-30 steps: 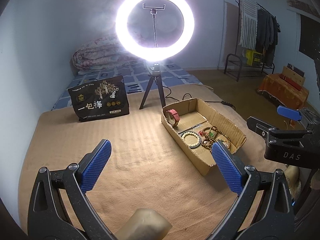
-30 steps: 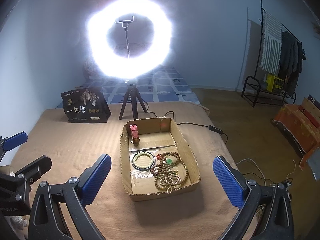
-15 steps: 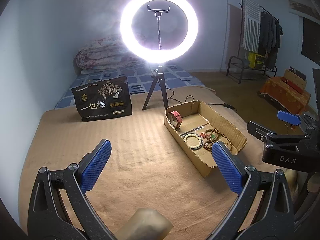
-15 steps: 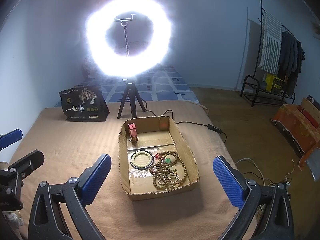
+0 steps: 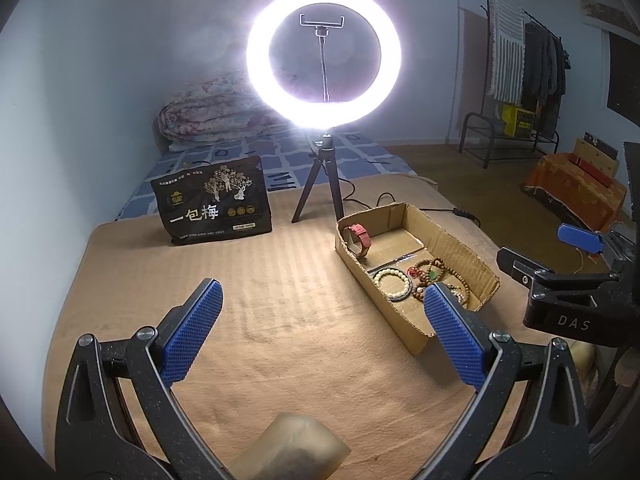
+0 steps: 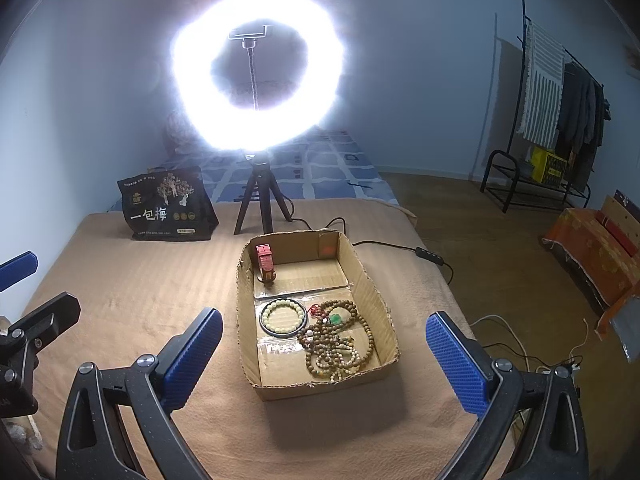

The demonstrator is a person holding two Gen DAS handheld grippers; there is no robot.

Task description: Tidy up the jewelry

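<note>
Cardboard forms the shallow open box [image 6: 376, 292] that holds all the jewelry in sight, resting on a tan blanket [image 6: 140, 292] spread over a bed. Inside, a red-strapped watch [image 6: 266, 266] stands against the far-left corner, a pale beaded bracelet [image 6: 283, 316] lies nested in a dark ring near the left wall, and a tangled heap of brown wooden bead strands [image 6: 340, 340], with a green pendant and a red knot among them, fills the nearer right part. The left gripper [image 5: 320, 332] hovers over bare blanket beside the box, its jaws spread wide and empty; the right gripper [image 6: 326, 352] hangs just above the box's near end, jaws likewise wide apart and holding nothing. Farther back stand a lit ring light [image 6: 256, 80] on a small tripod and a black printed bag [image 6: 168, 206]. Judging by the layout, the pieces are already gathered in the box, yet the bead strands remain knotted together, so untangling and separating them looks like the work left, or else the sorting has not begun.
</note>
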